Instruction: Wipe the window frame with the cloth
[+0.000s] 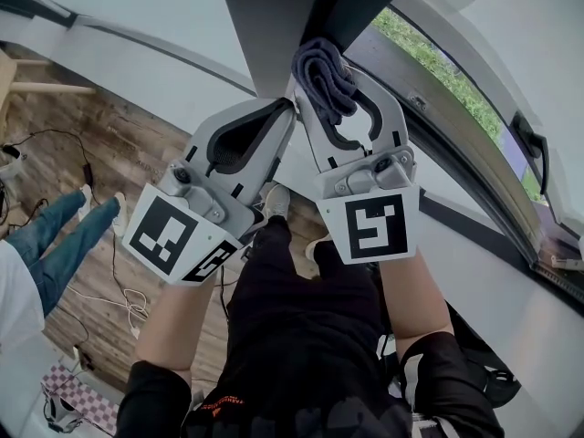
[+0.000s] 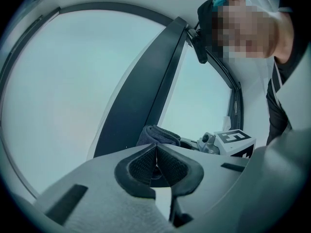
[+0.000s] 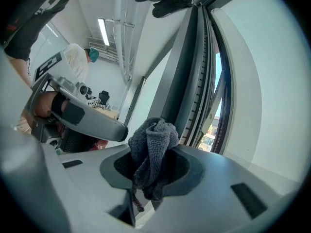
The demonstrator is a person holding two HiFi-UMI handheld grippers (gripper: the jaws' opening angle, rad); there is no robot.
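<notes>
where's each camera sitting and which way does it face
Head view: on the person's head, facing steeply down at left tool, right tool holding the cloth, window frame; forearms and legs show.
Left gripper view: on the left tool, facing along shut jaws toward the frame; the person's upper body shows.
Right gripper view: on the right tool, facing along jaws clamped on the cloth; a forearm shows.
All three share cloth and frame.

Bunched dark grey cloth in the right tool, at the dark upright window frame.
</notes>
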